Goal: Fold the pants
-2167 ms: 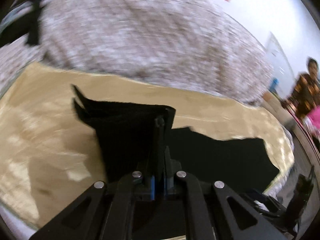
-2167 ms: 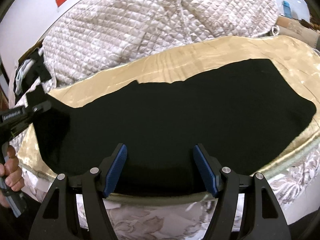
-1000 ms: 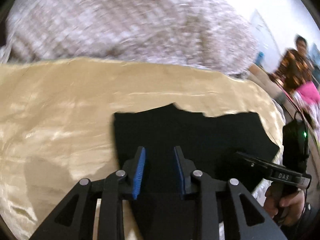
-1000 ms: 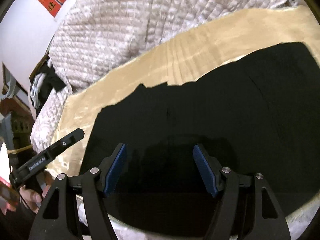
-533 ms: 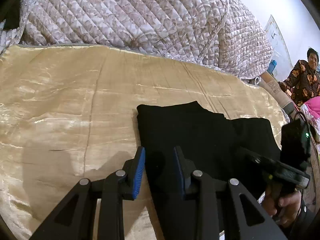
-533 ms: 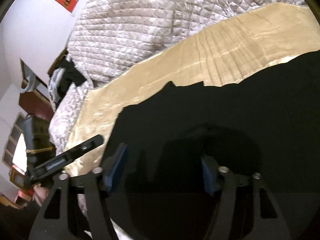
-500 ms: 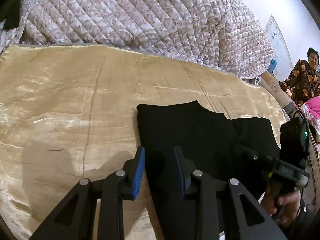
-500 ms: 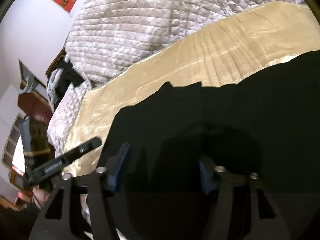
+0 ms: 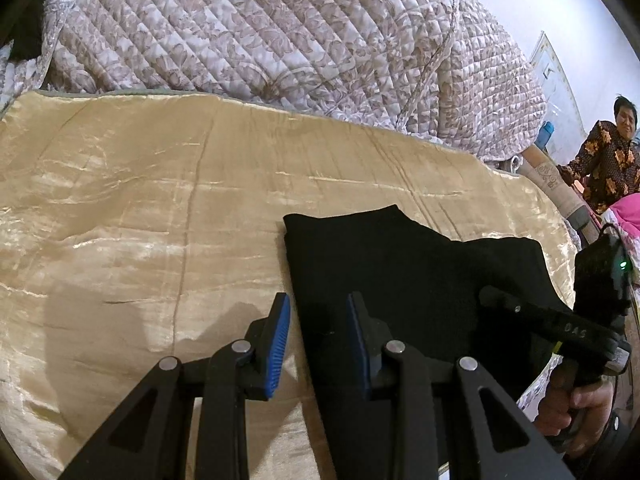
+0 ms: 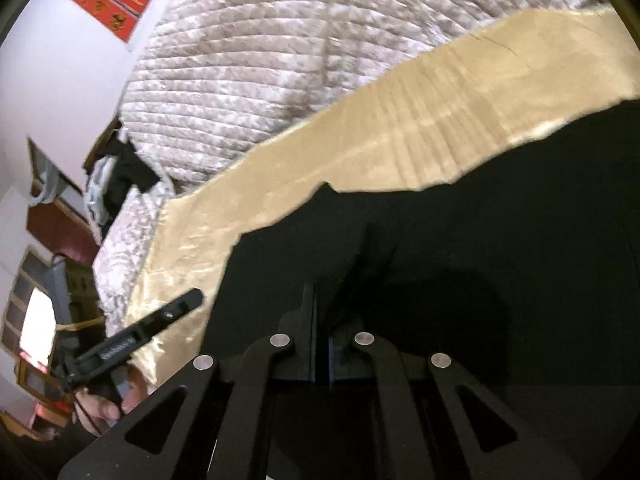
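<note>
Left gripper [image 9: 318, 330] fingers parted; right gripper [image 10: 320, 344] fingers pressed together.

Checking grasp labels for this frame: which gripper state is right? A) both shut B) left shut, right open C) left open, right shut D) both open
C: the left gripper shows a clear gap between its blue pads, straddling the left edge of the black pants, while the right gripper has its fingers pressed together over the pants; whether cloth is pinched between them cannot be told.

White walls [image 10: 60, 80], quilted bedding [image 9: 280, 32] w/ gold cover [image 9: 120, 200].
</note>
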The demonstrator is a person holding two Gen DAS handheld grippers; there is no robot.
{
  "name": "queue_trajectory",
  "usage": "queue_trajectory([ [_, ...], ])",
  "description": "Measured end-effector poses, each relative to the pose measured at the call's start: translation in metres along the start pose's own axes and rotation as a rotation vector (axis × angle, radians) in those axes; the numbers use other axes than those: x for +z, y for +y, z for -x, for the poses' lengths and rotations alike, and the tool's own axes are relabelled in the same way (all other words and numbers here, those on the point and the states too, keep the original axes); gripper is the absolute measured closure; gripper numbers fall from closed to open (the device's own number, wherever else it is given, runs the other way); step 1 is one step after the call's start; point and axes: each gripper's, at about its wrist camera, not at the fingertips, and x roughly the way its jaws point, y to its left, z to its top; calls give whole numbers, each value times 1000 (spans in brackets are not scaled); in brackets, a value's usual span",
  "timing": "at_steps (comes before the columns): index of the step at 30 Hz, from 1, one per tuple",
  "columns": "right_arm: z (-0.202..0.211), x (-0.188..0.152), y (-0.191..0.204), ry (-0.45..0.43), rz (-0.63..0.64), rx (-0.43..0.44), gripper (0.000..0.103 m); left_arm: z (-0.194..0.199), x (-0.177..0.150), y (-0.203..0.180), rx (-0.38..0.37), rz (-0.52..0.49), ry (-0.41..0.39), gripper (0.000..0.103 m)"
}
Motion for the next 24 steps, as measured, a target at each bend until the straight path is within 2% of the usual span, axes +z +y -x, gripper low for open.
queue_trajectory([
  [3,2,-1,-7,-8,-35,-4,101,0,0,0,-6,5,7,72],
  [6,15,5,5,-54,10,4,101,1,0,-3,-9,-9,1,72],
  [9,9,4,-3,-36,4,-49,101,-3,-1,-5,-13,-14,14,72],
  [14,-2,3,-14,1,-26,-80,101,-8,-3,-10,-20,-29,35,72],
  [18,18,6,5,-71,43,-37,101,2,0,-17,-34,-50,-9,72],
  [19,14,6,2,-60,50,-61,101,2,1,-18,-38,-54,-12,72],
  [21,-1,4,-11,6,14,-101,100,-3,0,-18,-40,-50,9,72],
  [22,-4,2,-17,20,-12,-95,100,-6,-2,-18,-42,-45,24,72],
  [24,5,3,-13,-22,-4,-112,100,-10,-6,-18,-48,-41,50,72],
])
